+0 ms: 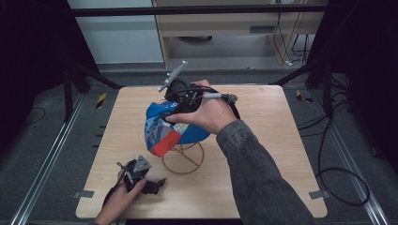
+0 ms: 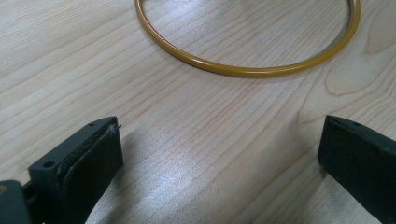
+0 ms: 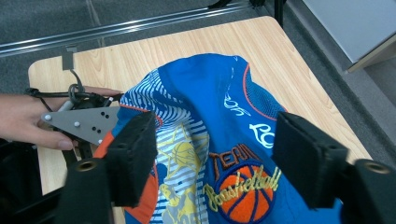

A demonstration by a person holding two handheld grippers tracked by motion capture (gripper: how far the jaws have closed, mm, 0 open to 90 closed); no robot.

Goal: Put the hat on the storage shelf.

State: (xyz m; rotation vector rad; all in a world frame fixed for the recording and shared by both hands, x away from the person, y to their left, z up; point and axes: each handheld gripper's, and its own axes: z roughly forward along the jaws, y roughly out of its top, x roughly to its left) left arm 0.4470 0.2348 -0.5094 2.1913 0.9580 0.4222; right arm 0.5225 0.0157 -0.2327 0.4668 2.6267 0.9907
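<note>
While the right gripper [image 1: 174, 104] hovers at the crown of a blue basketball cap [image 1: 174, 127] near the middle of the high view, its jaws stand apart and grasp nothing. In the right gripper view the two black foam pads [image 3: 138, 154] flank the cap's embroidered front panel [image 3: 243, 186], with the orange ball and lettering plain between them and a clear gap on each side, so the grip is released. The cap [image 3: 201, 121] sits on a yellow wire stand [image 1: 184, 158], whose round base ring lies on the light wooden table [image 1: 263, 140] just below centre of the high view; the cap's orange brim [image 1: 164, 145] hangs toward the lower left of the stand. The person's right hand [image 1: 209, 115] wraps the gripper's body, a grey sleeve [image 1: 263, 178] running off to the lower right of the frame.

At the lower left of the high view the left gripper [image 1: 157, 183] rests low on the table in the person's left hand [image 1: 119, 199], well apart from the cap and pointing toward the stand. In the left gripper view its jaws are spread wide over bare wood, empty, with the stand's yellow base ring [image 2: 243, 70] curving across the upper part of the frame beyond them.
</note>
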